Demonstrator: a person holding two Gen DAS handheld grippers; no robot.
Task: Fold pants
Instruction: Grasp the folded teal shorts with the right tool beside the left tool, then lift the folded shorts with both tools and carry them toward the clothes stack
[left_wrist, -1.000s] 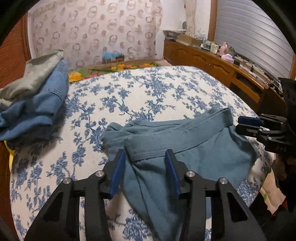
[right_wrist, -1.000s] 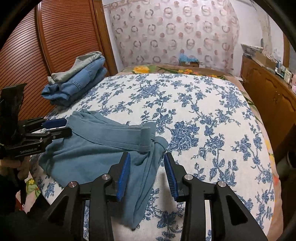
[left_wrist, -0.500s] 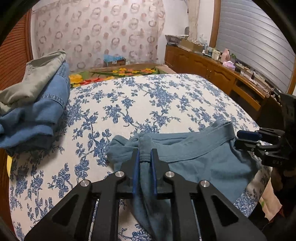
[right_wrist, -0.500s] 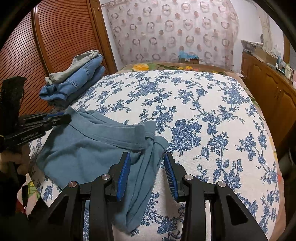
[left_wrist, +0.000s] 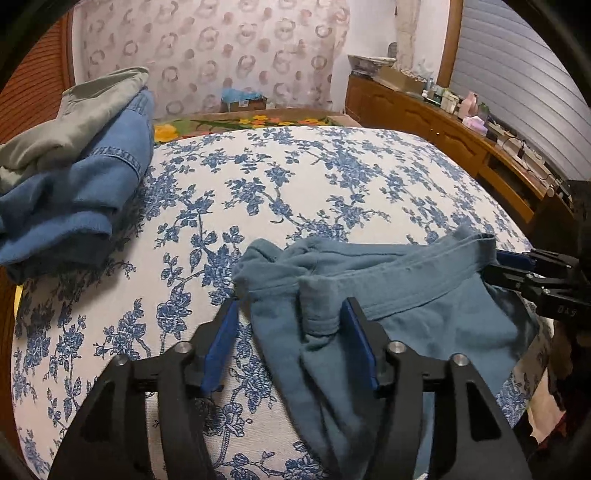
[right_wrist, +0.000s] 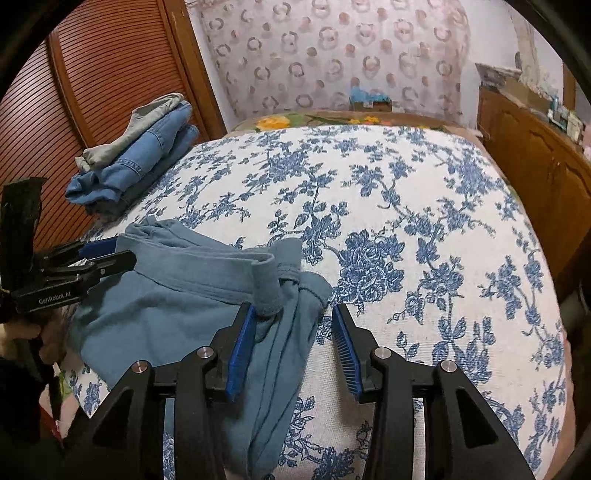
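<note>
Teal pants (left_wrist: 424, 291): lie rumpled on the bed (left_wrist: 295, 184) at its near edge, waistband away from the cameras, one end of it bunched into a small upright fold.
Left claw (left_wrist: 290, 341): released; its jaws have just been opening and stand apart, one blue pad on the bare cover, the other beside the bunched fold, cloth lying between them unpressed.
Right claw (right_wrist: 293, 339): released; jaws have just been opening a little, left pad just beside the waistband's end, right pad over bare cover, a strip of cloth between them.
Right claw in left view (left_wrist: 517, 269): at the waistband's far corner, right of frame.
Left claw in right view (right_wrist: 99, 258): at the pants' other corner, left of frame, a hand (right_wrist: 26, 332) below it.
Bed cover: white with blue flowers.
Stack (right_wrist: 140, 155): jeans with a grey garment on top, at the bed's far left corner, well apart from the pants.
Dresser (left_wrist: 443, 129): wooden, along the right wall, cluttered on top.
</note>
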